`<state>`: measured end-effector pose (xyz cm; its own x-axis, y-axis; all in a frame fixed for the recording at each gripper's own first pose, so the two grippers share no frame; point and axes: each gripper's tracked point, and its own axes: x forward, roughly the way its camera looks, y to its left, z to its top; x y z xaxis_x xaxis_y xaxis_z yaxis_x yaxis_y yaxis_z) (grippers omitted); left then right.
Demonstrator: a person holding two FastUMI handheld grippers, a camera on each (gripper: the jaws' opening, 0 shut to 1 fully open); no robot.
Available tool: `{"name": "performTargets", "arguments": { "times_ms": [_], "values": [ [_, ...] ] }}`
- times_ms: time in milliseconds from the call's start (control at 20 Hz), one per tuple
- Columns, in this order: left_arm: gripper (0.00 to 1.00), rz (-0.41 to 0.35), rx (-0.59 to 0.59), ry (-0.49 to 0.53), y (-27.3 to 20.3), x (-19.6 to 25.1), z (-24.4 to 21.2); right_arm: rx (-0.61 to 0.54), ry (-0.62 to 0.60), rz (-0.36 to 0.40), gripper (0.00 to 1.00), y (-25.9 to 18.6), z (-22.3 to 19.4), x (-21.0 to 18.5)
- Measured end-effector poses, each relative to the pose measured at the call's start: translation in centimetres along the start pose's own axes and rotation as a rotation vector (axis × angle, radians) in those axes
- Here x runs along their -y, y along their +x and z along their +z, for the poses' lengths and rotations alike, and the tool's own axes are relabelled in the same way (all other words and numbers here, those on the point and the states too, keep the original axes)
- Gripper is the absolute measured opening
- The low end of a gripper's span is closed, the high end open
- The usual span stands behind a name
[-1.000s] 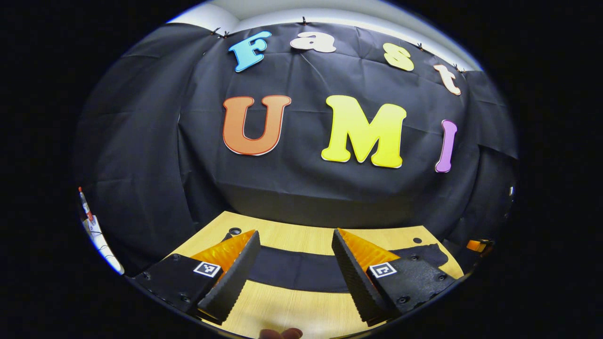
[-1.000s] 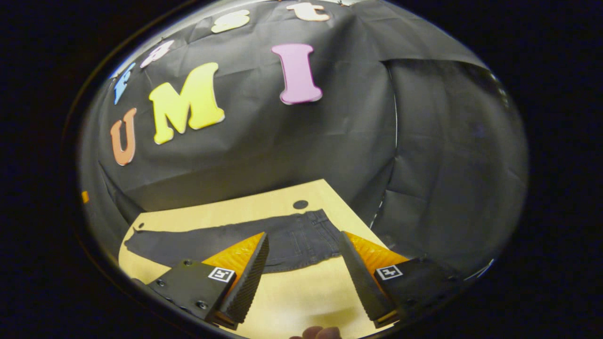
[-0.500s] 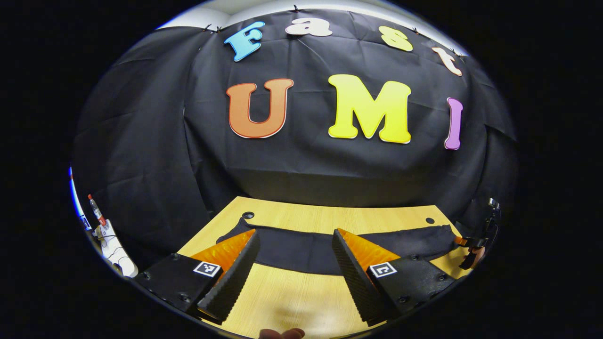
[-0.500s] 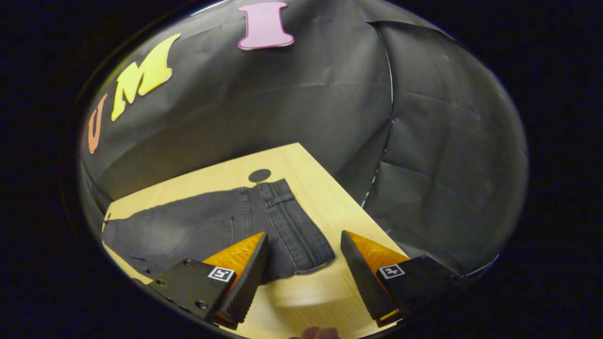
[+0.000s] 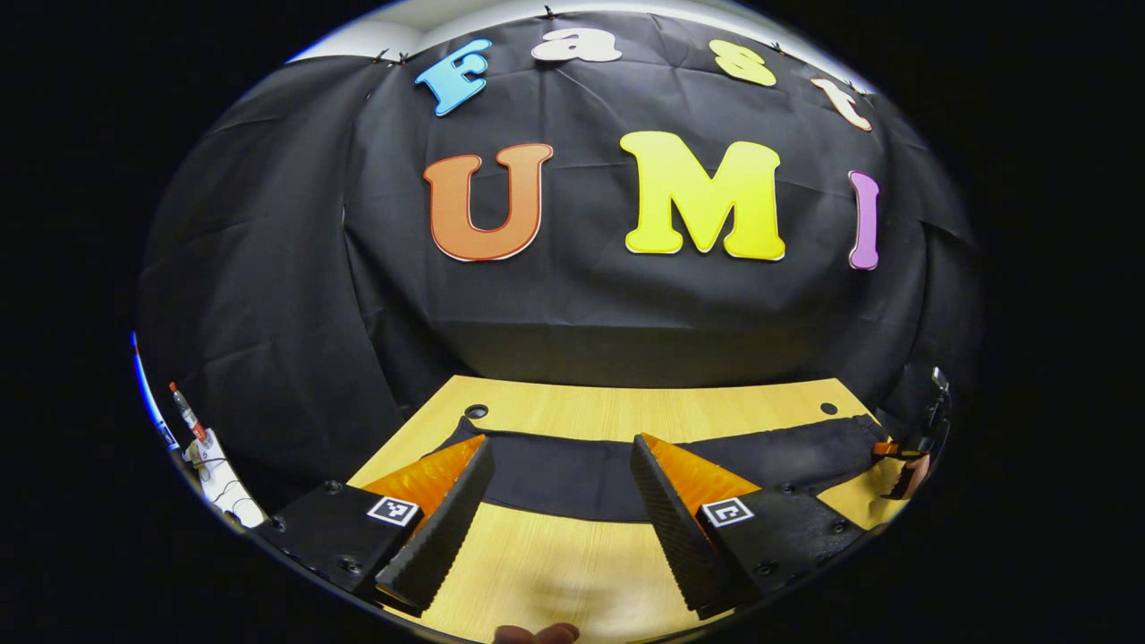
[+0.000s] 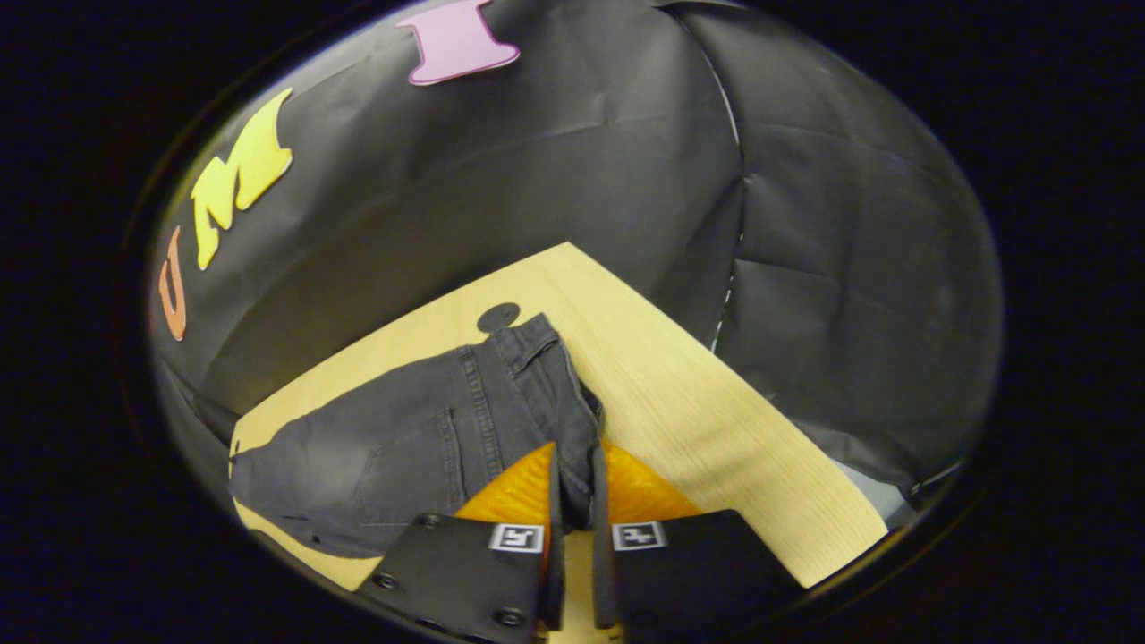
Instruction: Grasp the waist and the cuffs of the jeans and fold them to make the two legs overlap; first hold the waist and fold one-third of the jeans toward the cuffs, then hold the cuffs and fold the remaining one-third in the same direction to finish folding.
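Lying flat on the table, the jeans stretch across its far half as one long dark band, with the waist near the round hole at the table's right end and the legs running away toward the other end. The right gripper has its two fingers pressed together on the waist edge, so the cloth is pinched between them. The left gripper hangs above the bare wood just in front of the jeans, with its fingers spread wide and nothing between them. The jeans are grey-black denim with stitched seams, a back pocket and a thick waistband. I judge this cloth soft and limp but rather heavy, so it will sag and drag on the table when it is lifted at one point only. The waistband and the hems of the cuffs are the thickest, firmest parts, so these are the good places to take hold. The table is smooth pale wood, so the denim may slide a little on it.
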<state>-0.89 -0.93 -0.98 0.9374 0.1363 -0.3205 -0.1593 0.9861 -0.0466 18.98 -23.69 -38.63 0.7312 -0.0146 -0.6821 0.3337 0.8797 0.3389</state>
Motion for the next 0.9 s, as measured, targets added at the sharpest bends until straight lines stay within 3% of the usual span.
{"name": "performTargets", "arguments": {
  "times_ms": [100, 150, 200, 250, 350, 700, 900],
  "values": [
    [0.99, 0.007, 0.014, -0.014, 0.2, -0.8, 0.3, 0.007, -0.001, -0.023, 0.13, -1.4, 1.0, -0.5],
    [0.99, 0.005, 0.017, -0.023, 0.2, -1.4, 0.1, 0.012, 0.003, -0.027, 0.03, -2.1, 1.4, -1.0],
    [0.99, 0.003, 0.021, -0.035, 0.3, -1.7, -0.1, 0.026, 0.002, -0.021, 0.0, -3.6, 2.2, -1.5],
    [0.99, 0.0, 0.028, -0.048, 0.4, -2.0, 0.0, 0.042, -0.001, -0.012, 0.06, -5.0, 3.0, -2.4],
    [0.99, -0.002, 0.038, -0.074, 0.3, -2.9, -0.3, 0.082, -0.022, 0.004, 0.03, -7.8, 4.4, -4.4],
    [0.99, -0.009, 0.073, -0.155, 0.5, -7.5, -1.0, 0.221, -0.136, 0.089, 0.02, -15.6, 8.6, -18.3],
    [0.99, 0.006, 0.1, -0.161, 0.2, -11.4, -1.4, 0.253, -0.213, 0.156, 0.02, -17.9, 7.8, -27.9]
  ]
}}
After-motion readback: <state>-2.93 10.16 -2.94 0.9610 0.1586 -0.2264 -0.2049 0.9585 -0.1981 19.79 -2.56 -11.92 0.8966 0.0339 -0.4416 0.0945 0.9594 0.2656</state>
